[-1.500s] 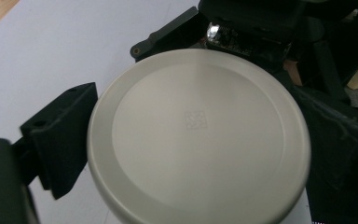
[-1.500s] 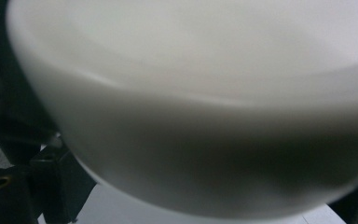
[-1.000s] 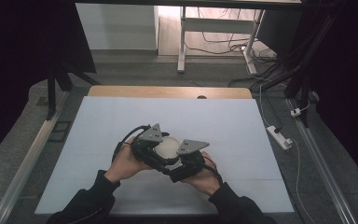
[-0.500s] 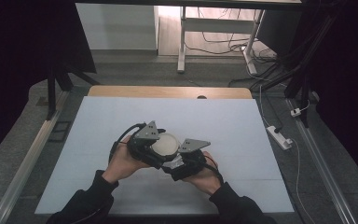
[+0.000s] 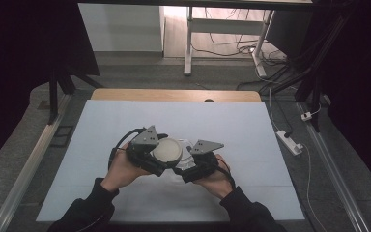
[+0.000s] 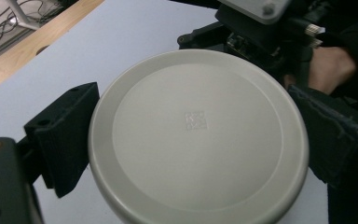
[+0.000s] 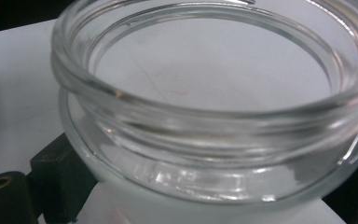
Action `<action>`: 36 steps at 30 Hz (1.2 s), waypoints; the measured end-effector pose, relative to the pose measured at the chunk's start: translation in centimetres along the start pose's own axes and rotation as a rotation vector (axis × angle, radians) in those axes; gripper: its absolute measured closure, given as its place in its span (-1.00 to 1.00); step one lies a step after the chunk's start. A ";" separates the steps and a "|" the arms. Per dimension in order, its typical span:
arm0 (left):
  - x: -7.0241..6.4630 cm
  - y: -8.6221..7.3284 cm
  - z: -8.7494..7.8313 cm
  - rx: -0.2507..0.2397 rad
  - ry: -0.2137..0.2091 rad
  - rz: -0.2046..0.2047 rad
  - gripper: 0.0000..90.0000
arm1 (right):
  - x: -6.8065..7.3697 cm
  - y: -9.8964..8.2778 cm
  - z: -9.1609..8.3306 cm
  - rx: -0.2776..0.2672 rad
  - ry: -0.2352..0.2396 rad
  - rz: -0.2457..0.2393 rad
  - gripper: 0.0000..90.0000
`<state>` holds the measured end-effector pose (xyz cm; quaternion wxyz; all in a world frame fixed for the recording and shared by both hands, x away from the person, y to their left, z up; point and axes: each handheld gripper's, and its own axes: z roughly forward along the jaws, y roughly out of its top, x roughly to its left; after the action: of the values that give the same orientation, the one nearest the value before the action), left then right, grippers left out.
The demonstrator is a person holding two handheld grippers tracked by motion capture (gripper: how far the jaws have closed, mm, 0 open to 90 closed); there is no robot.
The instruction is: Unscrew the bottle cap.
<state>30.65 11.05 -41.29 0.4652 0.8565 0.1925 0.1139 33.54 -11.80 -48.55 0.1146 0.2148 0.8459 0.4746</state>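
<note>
A round, off-white plastic lid [image 6: 198,135] is clamped betw. the two black jaws of the left gripper [image 6: 200,140], one jaw pressed to each side of its rim; in the high view the lid [image 5: 167,151] is seen held above the pale blue tabletop [image 5: 101,121], near the middle of the front half. A small embossed square mark, like a code, is stamped at the lid's centre; no letters can be read in it. A clear glass jar w/ a wide threaded mouth [image 7: 214,102] is gripped by the jaws of the right gripper [image 5: 189,166], which are closed against its lower body on both sides; its mouth is open and no label or print is seen on the glass. In the high view the jar [image 5: 187,153] is just beside the lid, right of it, and whether they touch cannot be told. Both grippers are held close together. Bare tabletop is left on all sides, w/ most room toward the far wooden edge strip [image 5: 174,95] and to left and right; the near edge is closest.
</note>
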 end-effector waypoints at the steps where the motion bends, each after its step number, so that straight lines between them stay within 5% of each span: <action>1: -0.1 0.0 -0.1 -0.001 -0.002 0.001 -0.82 | -0.1 0.0 -0.1 0.001 -0.005 0.000 -0.85; 18: -1.4 -1.0 -1.2 -0.027 -0.036 0.002 -0.82 | -1.3 0.4 -0.8 -0.028 -0.037 0.018 -0.85; 36: -3.3 -2.3 -0.7 -0.025 -0.076 0.019 -0.82 | -2.0 1.1 -0.1 -0.031 -0.043 0.021 -0.85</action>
<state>26.95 11.24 -42.87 0.4816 0.8562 0.1650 0.0884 35.52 -12.30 -47.56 0.1308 0.2321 0.8334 0.4842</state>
